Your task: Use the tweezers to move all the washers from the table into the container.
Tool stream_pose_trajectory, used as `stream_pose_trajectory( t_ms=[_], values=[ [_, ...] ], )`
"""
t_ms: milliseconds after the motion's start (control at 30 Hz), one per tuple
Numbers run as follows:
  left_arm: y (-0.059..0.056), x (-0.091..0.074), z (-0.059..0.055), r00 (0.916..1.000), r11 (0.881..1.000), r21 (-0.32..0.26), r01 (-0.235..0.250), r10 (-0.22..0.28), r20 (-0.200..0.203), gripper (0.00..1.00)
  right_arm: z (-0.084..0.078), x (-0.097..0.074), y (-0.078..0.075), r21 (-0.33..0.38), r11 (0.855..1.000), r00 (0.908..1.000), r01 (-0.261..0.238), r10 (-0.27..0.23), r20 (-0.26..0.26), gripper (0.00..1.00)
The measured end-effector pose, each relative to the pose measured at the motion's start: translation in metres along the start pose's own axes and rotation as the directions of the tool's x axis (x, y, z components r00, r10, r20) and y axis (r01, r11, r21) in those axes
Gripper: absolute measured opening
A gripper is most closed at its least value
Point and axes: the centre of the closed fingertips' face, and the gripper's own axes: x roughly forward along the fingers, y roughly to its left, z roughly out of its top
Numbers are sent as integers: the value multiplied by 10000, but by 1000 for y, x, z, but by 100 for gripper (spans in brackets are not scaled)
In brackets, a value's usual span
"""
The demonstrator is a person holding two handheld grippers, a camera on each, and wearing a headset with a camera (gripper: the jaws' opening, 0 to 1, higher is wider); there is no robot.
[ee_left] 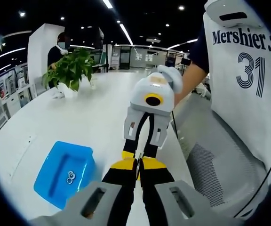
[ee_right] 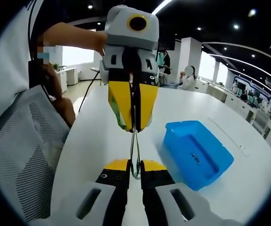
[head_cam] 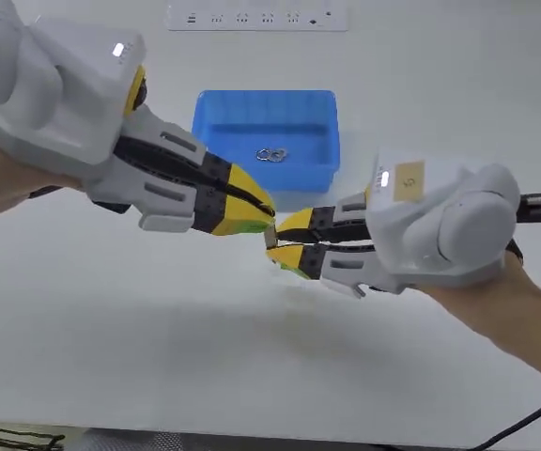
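Note:
The metal tweezers (ee_right: 134,141) run between the two grippers, which meet tip to tip above the white table (head_cam: 158,319). My right gripper (ee_right: 134,173) is shut on one end of them. My left gripper (ee_right: 133,128) is shut on the other end. In the head view the left gripper (head_cam: 263,214) reaches in from the left and the right gripper (head_cam: 278,246) from the right, with the tweezers (head_cam: 270,239) just showing between their tips. Behind them sits the blue container (head_cam: 266,132), holding a few washers (head_cam: 271,155). The same washers (ee_left: 70,177) show in the left gripper view.
A white power strip (head_cam: 256,17) lies at the table's far edge. A dark cable (head_cam: 7,436) runs along the near edge. A potted plant (ee_left: 72,70) stands further down the long table. A mesh chair (ee_right: 27,155) is beside the person.

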Motion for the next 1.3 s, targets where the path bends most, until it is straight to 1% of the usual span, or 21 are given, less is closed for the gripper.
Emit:
stream_pose_trajectory(
  t_ms=[33, 67, 100, 167, 300, 467, 700, 800, 933, 1033, 1067, 1133, 1167, 1233, 1300],
  values=[
    [0, -2, 2, 10000, 9999, 96, -41, 41, -4, 6, 3, -1, -1, -45, 10000, 10000, 15, -15, 34, 10],
    [4, -7, 3, 9998, 9993, 314, -184, 185, -34, 6, 5, -2, -2, -94, 9999, 10000, 56, -55, 69, 10],
    [4, -9, 5, 9999, 9994, 310, -159, 161, -43, 6, 9, -3, -3, -139, 9999, 9999, 102, -100, 119, 10],
    [6, -14, 7, 9997, 9985, 505, -215, 219, -69, 6, 15, -4, -5, -207, 9996, 9997, 166, -162, 207, 10],
    [10, -22, 10, 9995, 9972, 684, -305, 311, -67, 6, 22, -6, -9, -347, 9991, 9994, 245, -236, 268, 10],
    [13, -28, 16, 9994, 9952, 921, -319, 327, -78, 6, 30, -11, -13, -727, 9971, 9993, 242, -221, 294, 10],
    [25, -35, 27, 9989, 9918, 1191, -458, 449, 102, 6, 40, -17, -28, -873, 9957, 9984, 320, -278, 491, 10],
    [33, -37, 32, 9988, 9890, 1399, -480, 475, 74, 6, 45, -19, -35, -1025, 9942, 9982, 331, -278, 530, 10],
    [44, -38, 36, 9986, 9860, 1580, -528, 529, 39, 6, 50, -19, -49, -1125, 9931, 9980, 319, -256, 570, 10],
    [56, -41, 40, 9978, 9819, 1776, -654, 656, 48, 6, 53, -18, -59, -1204, 9921, 9978, 343, -271, 609, 10],
    [58, -41, 40, 9977, 9815, 1791, -672, 673, 59, 6, 55, -17, -64, -1198, 9921, 9975, 364, -288, 653, 10],
    [65, -42, 42, 9974, 9811, 1793, -723, 716, 106, 6, 57, -16, -72, -1185, 9923, 9971, 368, -285, 708, 10],
    [70, -43, 42, 9971, 9800, 1838, -757, 755, 82, 6, 57, -15, -75, -1194, 9921, 9970, 375, -290, 723, 10],
    [75, -43, 43, 9970, 9788, 1902, -763, 768, 50, 6, 58, -13, -80, -1207, 9920, 9968, 379, -290, 751, 10],
    [83, -45, 42, 9971, 9770, 2002, -736, 763, -59, 6, 59, -11, -87, -1266, 9912, 9967, 397, -304, 748, 10]
  ],
)
